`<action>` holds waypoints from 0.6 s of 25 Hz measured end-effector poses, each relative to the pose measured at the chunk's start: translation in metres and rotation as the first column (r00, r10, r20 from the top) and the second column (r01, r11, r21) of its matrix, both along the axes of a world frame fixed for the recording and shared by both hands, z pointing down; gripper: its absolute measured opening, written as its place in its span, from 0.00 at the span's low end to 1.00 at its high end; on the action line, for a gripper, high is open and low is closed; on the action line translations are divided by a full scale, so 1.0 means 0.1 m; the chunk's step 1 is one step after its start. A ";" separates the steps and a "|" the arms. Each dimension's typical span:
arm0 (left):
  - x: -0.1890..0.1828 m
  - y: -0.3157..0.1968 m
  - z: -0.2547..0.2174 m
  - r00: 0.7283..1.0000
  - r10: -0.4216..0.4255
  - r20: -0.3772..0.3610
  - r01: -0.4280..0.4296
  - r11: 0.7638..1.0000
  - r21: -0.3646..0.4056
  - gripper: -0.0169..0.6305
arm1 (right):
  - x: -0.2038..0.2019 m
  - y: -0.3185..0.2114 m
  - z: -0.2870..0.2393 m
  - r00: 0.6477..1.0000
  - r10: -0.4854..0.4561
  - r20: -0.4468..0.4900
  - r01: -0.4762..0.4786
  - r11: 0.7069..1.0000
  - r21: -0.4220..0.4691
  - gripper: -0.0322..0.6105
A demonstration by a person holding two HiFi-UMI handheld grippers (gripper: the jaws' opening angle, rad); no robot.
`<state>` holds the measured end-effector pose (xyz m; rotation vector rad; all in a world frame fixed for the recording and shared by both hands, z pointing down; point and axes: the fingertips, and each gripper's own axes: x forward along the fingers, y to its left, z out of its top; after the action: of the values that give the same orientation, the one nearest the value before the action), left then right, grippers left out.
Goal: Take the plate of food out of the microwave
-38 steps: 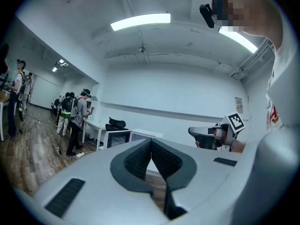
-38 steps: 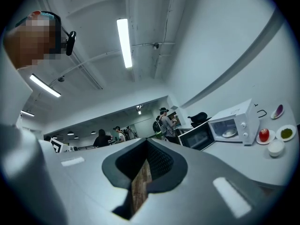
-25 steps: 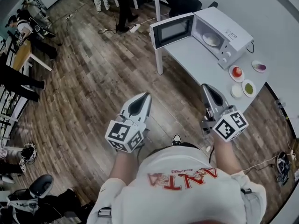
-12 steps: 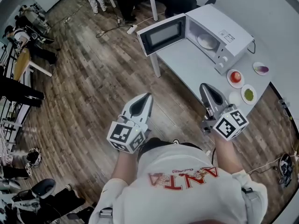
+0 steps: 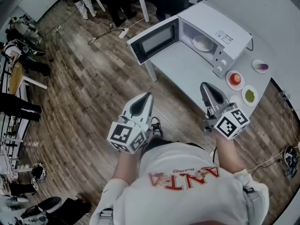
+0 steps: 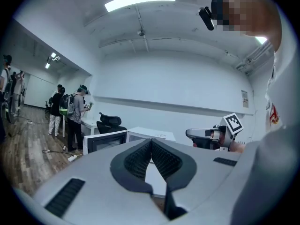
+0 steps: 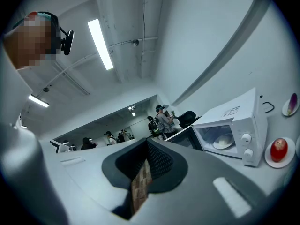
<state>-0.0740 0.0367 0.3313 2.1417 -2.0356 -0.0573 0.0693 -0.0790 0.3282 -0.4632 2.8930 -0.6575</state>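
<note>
Left hand-held gripper: jaws together, empty, touching nothing.
Right hand-held gripper: jaws together, empty, by the counter's near edge.
Plate of food: inside the open microwave, far right.

Ceiling strip lights are lighting the room brightly and evenly, glaring to pure white themselves and leaving shadows faint. Every view is bowing strongly at its rim and darkening into black corners.
</note>
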 end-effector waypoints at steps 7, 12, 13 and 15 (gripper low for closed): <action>-0.43 -0.66 -0.10 0.993 0.118 0.004 -0.118 0.993 0.025 0.04 | -0.29 -0.49 -0.11 0.992 0.126 -0.010 -0.125 0.992 0.017 0.05; -0.92 -1.04 -0.11 0.983 0.184 -0.012 -0.184 0.983 0.022 0.04 | -0.68 -0.73 -0.16 0.979 0.199 -0.037 -0.199 0.980 0.015 0.05; -1.02 -1.12 -0.08 0.981 0.193 -0.020 -0.193 0.981 0.019 0.04 | -0.76 -0.77 -0.14 0.976 0.212 -0.045 -0.212 0.977 0.012 0.05; -1.20 -1.27 -0.03 0.977 0.212 -0.036 -0.211 0.977 0.013 0.04 | -0.92 -0.86 -0.11 0.969 0.237 -0.062 -0.237 0.971 0.009 0.05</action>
<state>-0.1942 -0.0905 0.3287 2.3311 -1.7790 -0.0754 -0.0226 -0.1647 0.3174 -0.8278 2.8298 -0.6123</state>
